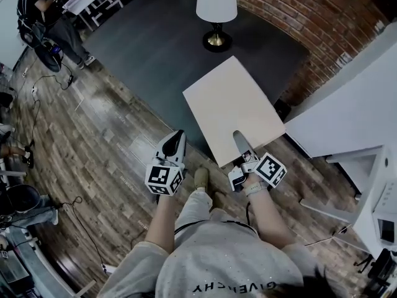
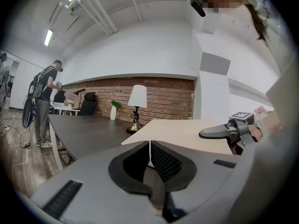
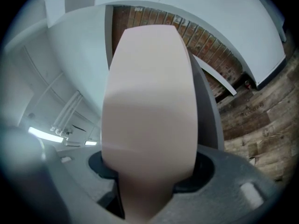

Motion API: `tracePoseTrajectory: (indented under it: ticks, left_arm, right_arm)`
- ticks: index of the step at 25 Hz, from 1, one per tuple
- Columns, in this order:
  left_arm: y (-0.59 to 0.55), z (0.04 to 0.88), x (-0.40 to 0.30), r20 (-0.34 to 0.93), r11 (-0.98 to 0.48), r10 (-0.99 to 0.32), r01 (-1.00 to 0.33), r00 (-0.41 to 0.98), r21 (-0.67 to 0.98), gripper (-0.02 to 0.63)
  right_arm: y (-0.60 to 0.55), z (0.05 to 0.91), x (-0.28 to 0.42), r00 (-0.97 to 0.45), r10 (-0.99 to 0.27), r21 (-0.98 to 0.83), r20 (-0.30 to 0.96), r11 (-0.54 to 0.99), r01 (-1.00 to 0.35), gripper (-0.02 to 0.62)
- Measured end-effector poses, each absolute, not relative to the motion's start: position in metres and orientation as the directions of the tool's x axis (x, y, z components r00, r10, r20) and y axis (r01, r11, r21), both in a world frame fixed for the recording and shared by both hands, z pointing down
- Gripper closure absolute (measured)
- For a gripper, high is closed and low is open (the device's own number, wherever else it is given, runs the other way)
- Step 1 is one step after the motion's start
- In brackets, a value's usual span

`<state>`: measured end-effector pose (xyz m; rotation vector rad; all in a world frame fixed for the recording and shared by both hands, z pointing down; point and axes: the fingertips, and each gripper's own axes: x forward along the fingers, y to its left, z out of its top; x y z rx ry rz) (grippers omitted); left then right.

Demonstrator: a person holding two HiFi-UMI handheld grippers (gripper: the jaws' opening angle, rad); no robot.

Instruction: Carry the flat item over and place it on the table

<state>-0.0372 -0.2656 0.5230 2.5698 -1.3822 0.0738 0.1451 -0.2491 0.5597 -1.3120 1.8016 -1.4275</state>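
Pale beige flat board [image 1: 232, 107] [image 2: 187, 132] [image 3: 149, 115], one item. Its near edge is clamped between the jaws of my right gripper [image 1: 239, 136] [image 3: 149, 171], and the sheet runs level ahead of them, in the air, its far end toward the dark grey tabletop [image 1: 155, 42] [image 2: 88, 129]. My left gripper [image 1: 175, 138] [image 2: 150, 155] has its jaws drawn together on nothing, and the board's near corner lies just to their right, apart from them. Ahead of the jaws a white-shaded lamp [image 1: 216, 5] [image 2: 137, 99] stands on the tabletop, with a brick wall [image 1: 298, 17] behind. Wood floor [image 1: 93, 154] below.
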Motion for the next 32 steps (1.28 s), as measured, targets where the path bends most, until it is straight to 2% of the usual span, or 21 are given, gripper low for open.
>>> tracePoseTrajectory:
  ticks: [7,22,32]
  left_arm:
    - [-0.295,0.515,-0.042,0.148,-0.537,-0.816,-0.827,0.559,0.166,0.6]
    - [-0.332,0.511,-0.06,0.145,-0.514,-0.834,-0.845,0.533,0.147,0.6]
    - [-0.338,0.514,-0.075,0.148,-0.487,-0.849,-0.86,0.507,0.152,0.6]
  right_arm:
    - [-0.287,0.561,0.134,-0.416,-0.884,-0.927,0.211,-0.045,-0.373,0.307]
    - [-0.339,0.584,0.127,-0.391,-0.882,-0.951,0.263,-0.168,-0.261,0.289]
    - [-0.358,0.593,0.12,-0.358,-0.869,-0.922,0.342,-0.236,-0.308,0.245]
